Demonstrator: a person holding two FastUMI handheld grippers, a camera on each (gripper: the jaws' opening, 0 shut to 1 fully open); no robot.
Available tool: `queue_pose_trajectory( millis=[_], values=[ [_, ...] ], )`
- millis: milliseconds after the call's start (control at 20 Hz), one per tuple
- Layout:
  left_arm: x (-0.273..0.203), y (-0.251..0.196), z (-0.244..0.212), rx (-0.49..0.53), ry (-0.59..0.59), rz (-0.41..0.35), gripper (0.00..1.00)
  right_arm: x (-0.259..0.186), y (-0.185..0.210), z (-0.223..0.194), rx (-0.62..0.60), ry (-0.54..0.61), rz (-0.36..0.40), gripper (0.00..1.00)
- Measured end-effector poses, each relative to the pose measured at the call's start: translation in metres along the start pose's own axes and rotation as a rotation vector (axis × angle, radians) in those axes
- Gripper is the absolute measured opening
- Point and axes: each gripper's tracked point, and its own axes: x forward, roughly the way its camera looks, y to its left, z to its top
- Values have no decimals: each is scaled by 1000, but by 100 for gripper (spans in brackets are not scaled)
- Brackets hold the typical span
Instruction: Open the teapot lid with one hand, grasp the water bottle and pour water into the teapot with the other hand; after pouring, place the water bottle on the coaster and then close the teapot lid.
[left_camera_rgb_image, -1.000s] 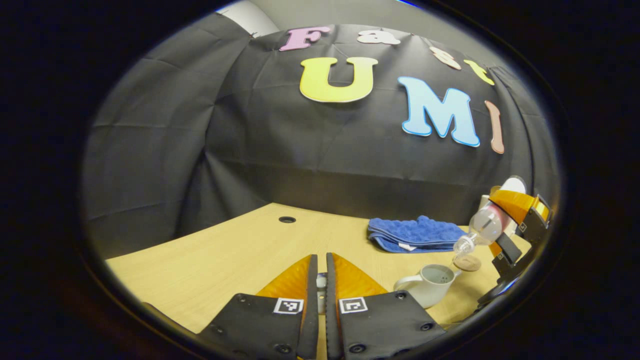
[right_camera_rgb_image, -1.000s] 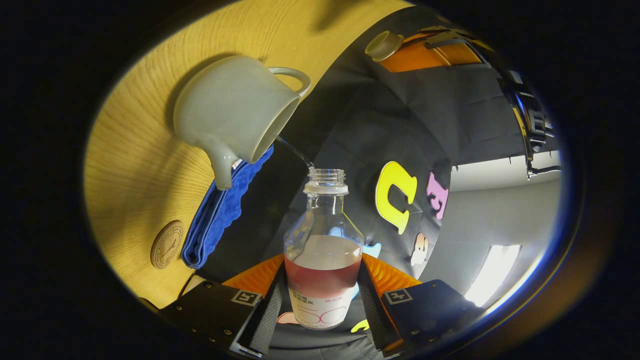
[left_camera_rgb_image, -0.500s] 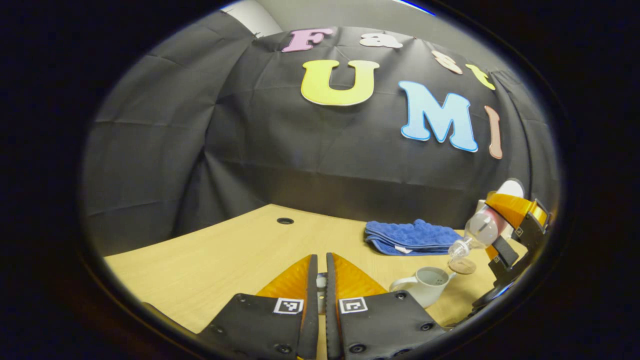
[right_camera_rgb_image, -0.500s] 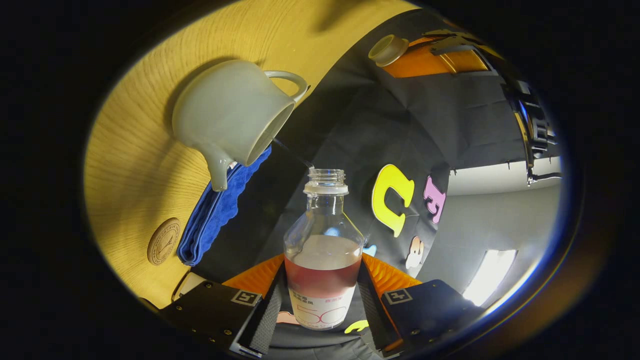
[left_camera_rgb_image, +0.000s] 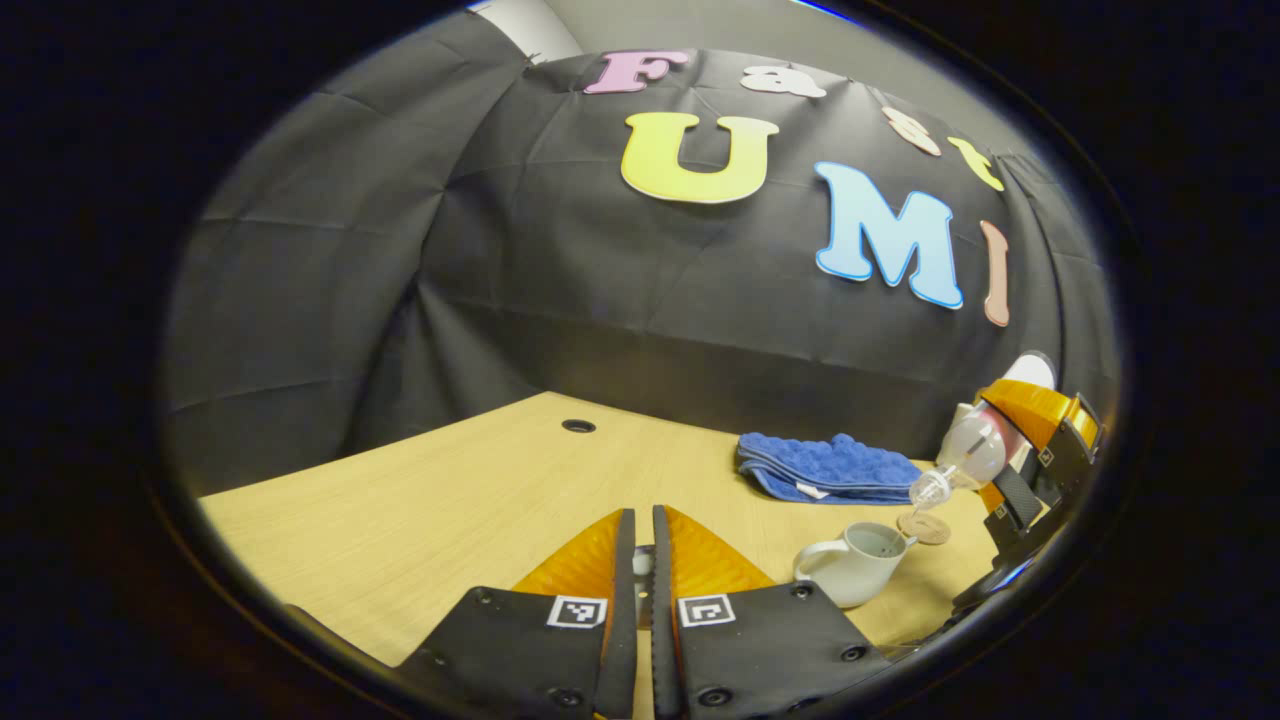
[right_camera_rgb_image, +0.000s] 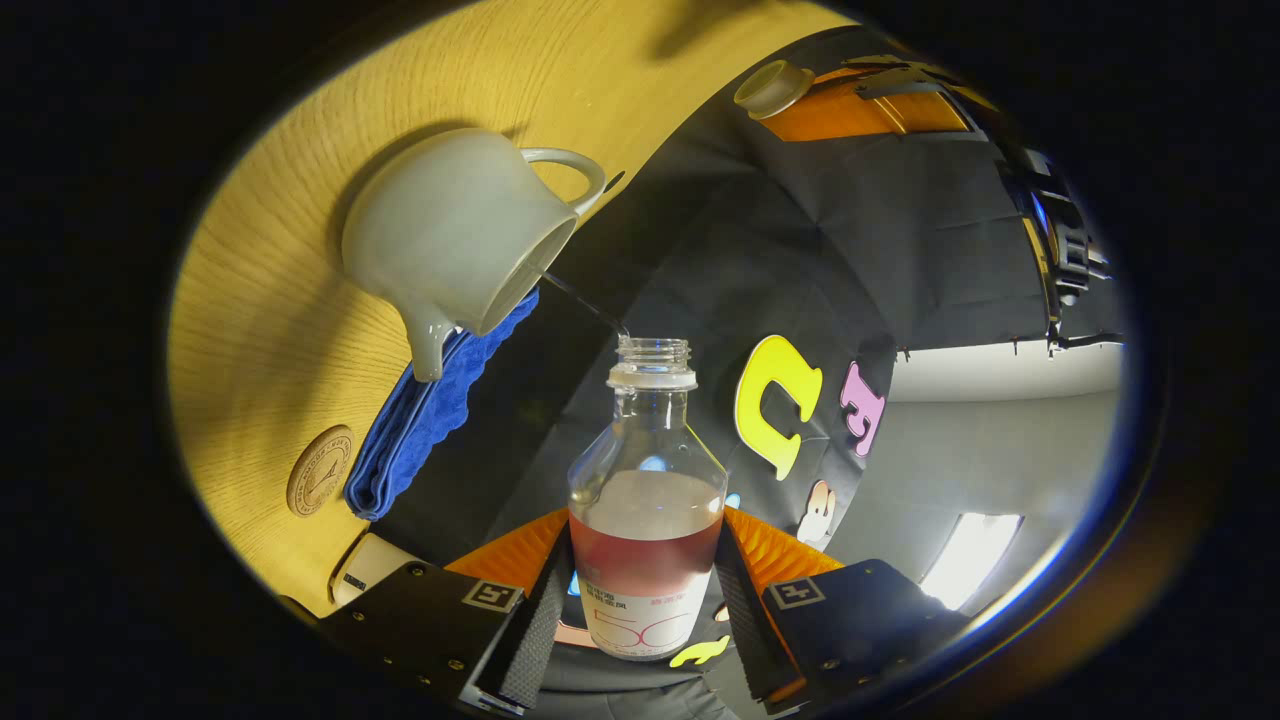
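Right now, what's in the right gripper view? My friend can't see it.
The right gripper holds a tipped water bottle, and a thin stream runs from its mouth into the open teapot. A blue cloth and round coaster lie on the wooden table.

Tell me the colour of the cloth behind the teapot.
Blue, with a bumpy texture. The cloth shows best in the left gripper view, folded on the table beyond the teapot.

Black cloth wall (left_camera_rgb_image: 560, 300) behind light wood table (left_camera_rgb_image: 440, 520) w/ cable hole (left_camera_rgb_image: 577, 426).
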Motion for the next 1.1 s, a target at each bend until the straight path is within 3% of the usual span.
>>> queue_pose_trajectory(
  millis=[550,1100],
  values=[
    [-1,2,0,-5,-7,5,12,1,-1,1,-6,-1,-1,74],
    [0,5,-3,-10,-4,16,13,5,5,-12,84,48,16,74]
  ],
)
